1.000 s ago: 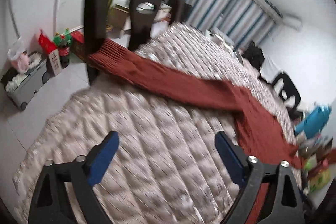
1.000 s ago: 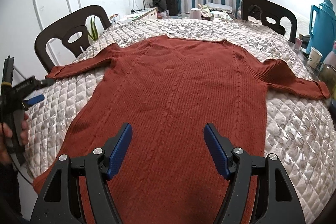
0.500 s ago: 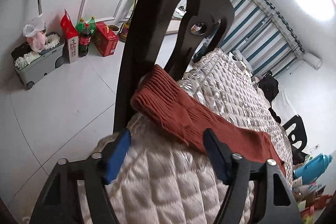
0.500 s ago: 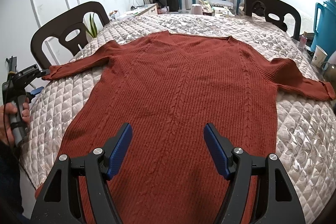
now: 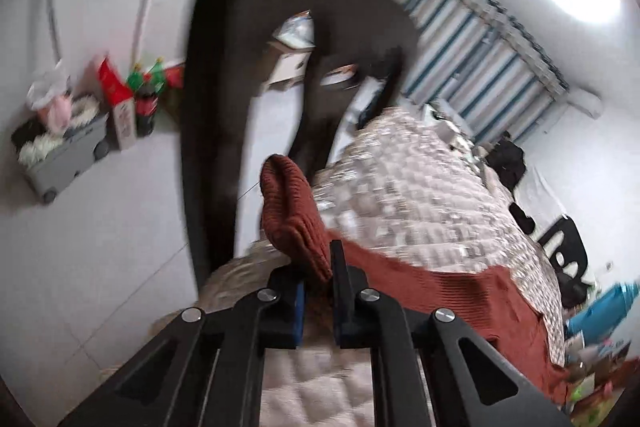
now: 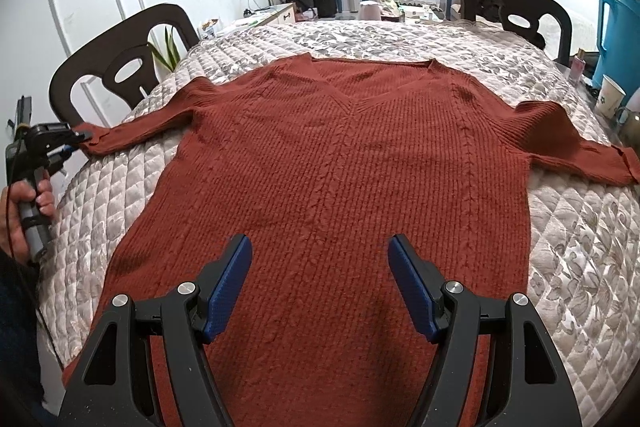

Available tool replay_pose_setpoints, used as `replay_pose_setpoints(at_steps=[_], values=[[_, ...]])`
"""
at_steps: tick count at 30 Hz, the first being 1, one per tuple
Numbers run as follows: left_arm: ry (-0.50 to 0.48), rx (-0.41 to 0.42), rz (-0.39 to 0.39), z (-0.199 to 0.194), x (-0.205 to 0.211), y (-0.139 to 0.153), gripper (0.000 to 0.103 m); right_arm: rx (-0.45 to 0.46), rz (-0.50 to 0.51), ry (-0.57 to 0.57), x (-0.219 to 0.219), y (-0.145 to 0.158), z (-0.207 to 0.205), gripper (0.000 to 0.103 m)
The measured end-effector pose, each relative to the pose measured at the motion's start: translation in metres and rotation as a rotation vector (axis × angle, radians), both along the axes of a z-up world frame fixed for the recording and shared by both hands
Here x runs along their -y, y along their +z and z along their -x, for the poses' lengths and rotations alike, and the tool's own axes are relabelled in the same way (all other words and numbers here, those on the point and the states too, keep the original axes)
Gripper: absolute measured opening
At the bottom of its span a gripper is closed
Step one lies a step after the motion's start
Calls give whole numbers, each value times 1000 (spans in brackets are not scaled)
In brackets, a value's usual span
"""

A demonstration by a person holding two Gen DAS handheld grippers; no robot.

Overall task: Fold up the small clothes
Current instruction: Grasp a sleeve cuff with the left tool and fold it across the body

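Note:
A rust-red knit sweater lies flat, front up, on the quilted table cover, sleeves spread to both sides. My left gripper is shut on the cuff of the sweater's left sleeve; the cuff bunches up past the jaws. It also shows in the right wrist view, at the table's left edge. My right gripper is open and empty, hovering over the sweater's lower body.
A dark chair stands just behind the held cuff; another chair is at the far right. A blue jug and paper cup stand at the right edge. Bottles and boxes sit on the floor.
My left gripper has gone to the left sleeve cuff at the table edge and shut on it. My right gripper has stayed open over the sweater's lower body.

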State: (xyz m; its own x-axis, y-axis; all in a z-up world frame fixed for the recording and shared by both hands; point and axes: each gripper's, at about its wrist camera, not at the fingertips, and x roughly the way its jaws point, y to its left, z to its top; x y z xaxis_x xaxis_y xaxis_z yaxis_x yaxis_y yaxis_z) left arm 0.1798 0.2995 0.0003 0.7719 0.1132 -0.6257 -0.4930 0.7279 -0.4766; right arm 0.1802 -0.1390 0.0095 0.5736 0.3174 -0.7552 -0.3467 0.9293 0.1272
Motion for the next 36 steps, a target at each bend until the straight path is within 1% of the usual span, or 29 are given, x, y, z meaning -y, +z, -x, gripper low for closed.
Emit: replay_pose_setpoints(at_steps=[5,7,11,14,17,18,21,24,25,26,27,29,31,33,36], values=[[-150,66,-99,-21,43,43,11,9,-28,-11,9,1,2,71],[-234,91,-129,-35,70,59,11,13,-37,-15,13,3,3,71],[-415,128,-186,-66,138,83,11,23,-52,-37,24,5,6,71],[-552,142,-218,-89,195,89,11,27,-60,-63,34,6,8,71],[-693,131,-224,-109,251,80,11,26,-68,-99,47,5,11,71],[-749,117,-220,-115,271,73,11,22,-71,-111,52,4,11,71],[-901,43,-189,-129,322,39,12,10,-74,-145,64,3,10,71],[-1011,-28,-167,-130,351,8,12,3,-81,-175,77,3,9,71],[-1031,-34,-164,-129,357,6,15,1,-83,-181,80,3,9,71],[-1050,-30,-163,-123,360,7,21,1,-86,-187,83,4,8,71],[-1061,-18,-159,-117,360,11,25,3,-91,-191,87,5,7,71],[-1067,36,-143,-101,345,24,36,-1,-114,-189,91,7,1,71],[-1028,83,-151,-89,324,37,41,-8,-152,-172,92,9,-7,71],[-967,113,-154,-82,301,47,45,-22,-209,-138,90,10,-21,71],[-851,117,-182,-78,270,50,46,-58,-328,-87,86,12,-50,70]])
